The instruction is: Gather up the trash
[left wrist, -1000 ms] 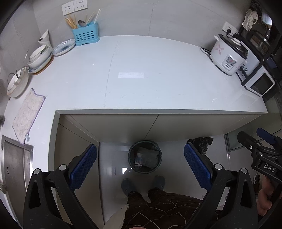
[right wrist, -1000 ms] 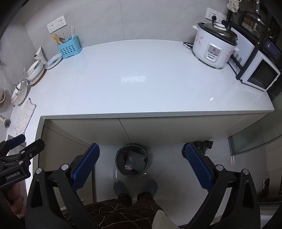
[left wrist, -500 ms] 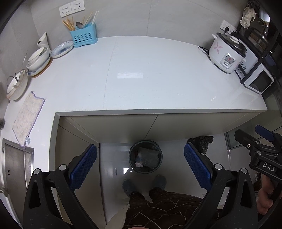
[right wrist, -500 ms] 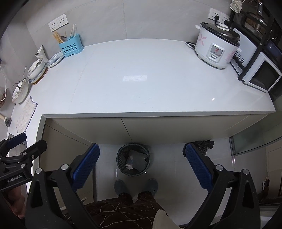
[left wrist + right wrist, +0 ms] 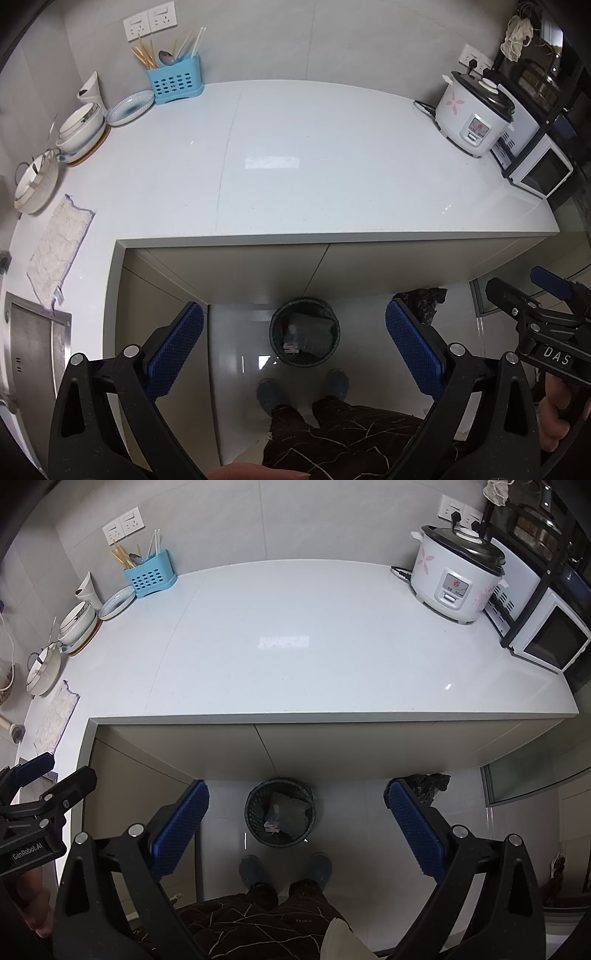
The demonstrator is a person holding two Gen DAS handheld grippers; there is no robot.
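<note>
Left gripper (image 5: 293,350): jaws wide, empty. Waste bin (image 5: 304,333) on the floor below the counter (image 5: 332,192), trash inside it. Right gripper (image 5: 295,829): wide, empty. Collection looks finished; next, I scan for leftovers.

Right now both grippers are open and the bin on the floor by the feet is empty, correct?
Not quite. The bin already holds trash, as the right wrist view shows. Both the left gripper and right gripper are open.
</note>
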